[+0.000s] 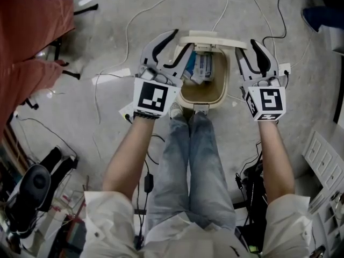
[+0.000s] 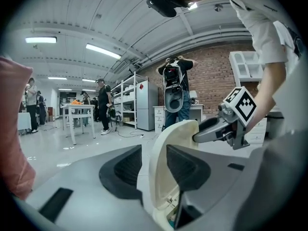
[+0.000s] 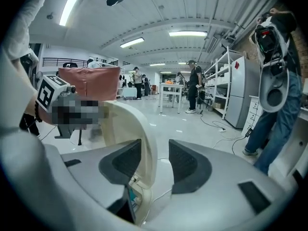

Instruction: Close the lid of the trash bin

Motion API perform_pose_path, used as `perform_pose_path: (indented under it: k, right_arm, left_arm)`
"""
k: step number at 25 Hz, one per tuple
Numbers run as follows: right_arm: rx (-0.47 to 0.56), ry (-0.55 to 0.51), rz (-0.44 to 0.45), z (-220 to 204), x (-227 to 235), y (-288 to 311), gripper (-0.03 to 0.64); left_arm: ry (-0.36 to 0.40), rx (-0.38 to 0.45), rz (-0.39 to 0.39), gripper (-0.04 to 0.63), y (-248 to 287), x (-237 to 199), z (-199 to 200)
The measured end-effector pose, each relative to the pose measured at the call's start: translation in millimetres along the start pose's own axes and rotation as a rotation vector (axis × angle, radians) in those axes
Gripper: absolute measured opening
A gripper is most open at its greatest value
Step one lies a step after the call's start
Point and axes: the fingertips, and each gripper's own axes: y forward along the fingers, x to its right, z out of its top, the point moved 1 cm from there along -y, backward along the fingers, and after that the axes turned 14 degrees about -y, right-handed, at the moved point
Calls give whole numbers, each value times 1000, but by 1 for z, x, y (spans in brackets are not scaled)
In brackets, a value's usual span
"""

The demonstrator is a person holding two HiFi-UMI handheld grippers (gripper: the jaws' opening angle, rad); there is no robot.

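Cream plastic trash bin lid (image 1: 200, 37) stands upright behind the open beige bin (image 1: 226, 82). The left gripper (image 1: 183, 39) and right gripper (image 1: 244, 45) straddle its side edges, pads not biting yet. Next up, probably: pinch, swing it down.

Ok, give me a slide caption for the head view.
Left hand-held gripper and right hand-held gripper flank the open trash bin, jaws astride its raised lid.
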Motion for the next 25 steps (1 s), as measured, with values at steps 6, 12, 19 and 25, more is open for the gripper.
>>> perform_pose_path:
  k: [6, 12, 19, 25]
  right_arm:
    - [0, -17, 1, 1, -1, 2, 153]
    - [1, -60, 26, 6, -5, 8, 158]
    - [-2, -82, 31, 8, -7, 10, 104]
    - [-2, -90, 44, 7, -7, 10, 98]
  left_arm:
    - [22, -3, -3, 132, 0, 2, 1]
    - [33, -7, -8, 115, 3, 1, 3]
    - [48, -13, -4, 91, 5, 2, 2]
    - [76, -20, -15, 84, 5, 2, 1]
